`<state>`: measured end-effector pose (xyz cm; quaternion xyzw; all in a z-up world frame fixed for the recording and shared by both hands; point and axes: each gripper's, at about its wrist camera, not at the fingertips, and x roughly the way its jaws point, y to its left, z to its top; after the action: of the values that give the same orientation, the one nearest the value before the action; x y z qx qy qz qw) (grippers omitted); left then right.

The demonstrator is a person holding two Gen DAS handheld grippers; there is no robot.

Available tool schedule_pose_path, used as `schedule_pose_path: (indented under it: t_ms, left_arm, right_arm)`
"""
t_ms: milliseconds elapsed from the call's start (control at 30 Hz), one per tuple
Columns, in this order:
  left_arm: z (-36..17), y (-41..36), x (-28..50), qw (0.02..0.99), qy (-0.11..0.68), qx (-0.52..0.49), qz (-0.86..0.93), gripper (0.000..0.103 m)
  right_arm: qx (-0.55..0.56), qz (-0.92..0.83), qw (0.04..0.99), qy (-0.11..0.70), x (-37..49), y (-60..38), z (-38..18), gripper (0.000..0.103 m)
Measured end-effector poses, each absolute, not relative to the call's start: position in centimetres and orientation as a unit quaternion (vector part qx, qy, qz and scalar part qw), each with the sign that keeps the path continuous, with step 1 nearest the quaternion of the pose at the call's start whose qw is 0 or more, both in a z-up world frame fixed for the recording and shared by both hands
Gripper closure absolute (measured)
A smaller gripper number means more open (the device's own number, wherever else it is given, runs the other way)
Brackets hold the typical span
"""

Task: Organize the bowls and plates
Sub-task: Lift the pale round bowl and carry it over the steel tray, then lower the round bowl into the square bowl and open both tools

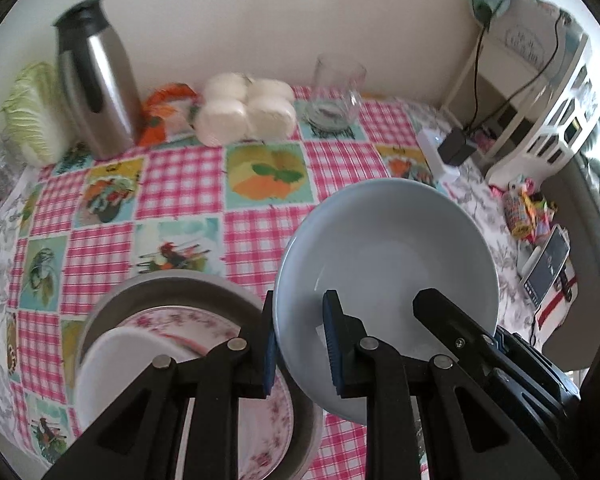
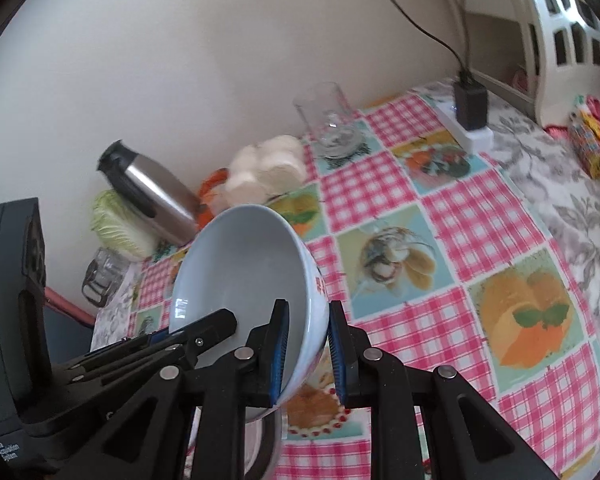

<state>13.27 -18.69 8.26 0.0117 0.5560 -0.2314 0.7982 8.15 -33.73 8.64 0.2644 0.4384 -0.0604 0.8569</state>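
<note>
Through the left wrist camera we see our left gripper (image 1: 300, 344) with its blue-padded fingers (image 1: 269, 354) set on either side of the near rim of a pale blue bowl (image 1: 384, 264), one pad outside the wall and one inside; whether both pads actually press the rim we cannot tell. The bowl is tilted, its mouth facing us, held above the checked tablecloth (image 1: 180, 184). A finger of the right gripper (image 1: 448, 316) reaches into the bowl from the right. Just left of the bowl sits a metal pan (image 1: 204, 284) holding a floral plate (image 1: 180, 320) with a white dish (image 1: 116, 364) lying on it. Along the wall stand a steel thermos (image 1: 96, 80), a cabbage (image 1: 32, 116), a pack of white rolls (image 1: 244, 108) and a glass mug (image 1: 336, 92). Through the right wrist camera we see our right gripper (image 2: 308, 356) closed narrowly on the bowl (image 2: 240, 264), its fingers (image 2: 280, 356) pinching the wall near the rim, one inside and one outside. The bowl leans to the left, raised off the cloth (image 2: 480, 216), showing a red mark on its outer side. The left gripper (image 2: 208, 324) meets the bowl's opposite rim from the left. The pan's edge (image 2: 274, 436) shows just below the bowl. Farther back lie the thermos (image 2: 152, 188), cabbage (image 2: 116, 224), rolls (image 2: 264, 168) and mug (image 2: 328, 120).
</note>
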Motion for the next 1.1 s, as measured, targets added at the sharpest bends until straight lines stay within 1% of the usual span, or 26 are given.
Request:
schedule_pose_path:
  t_ms: [500, 667, 900, 1100]
  left_arm:
    - [10.9, -8.1, 10.8, 0.839, 0.502, -0.084, -0.193, 0.081]
    - [10.3, -5.9, 10.3, 0.840, 0.501, -0.100, -0.184, 0.081]
    - [7.9, -4.9, 10.1, 0.825, 0.520, -0.117, -0.186, 0.081]
    - [7.9, -4.1, 10.0, 0.830, 0.512, -0.122, -0.184, 0.084]
  right_arm:
    - [0.189, 0.016, 0.882, 0.430, 8.1, -24.8, 12.7, 0.082]
    - [0.151, 0.032, 0.879, 0.452, 8.4, -21.7, 12.1, 0.082]
    - [0.111, 0.024, 0.866, 0.486, 8.8, -19.9, 10.1, 0.080]
    - [0.086, 0.009, 0.862, 0.499, 8.9, -19.2, 9.2, 0.079]
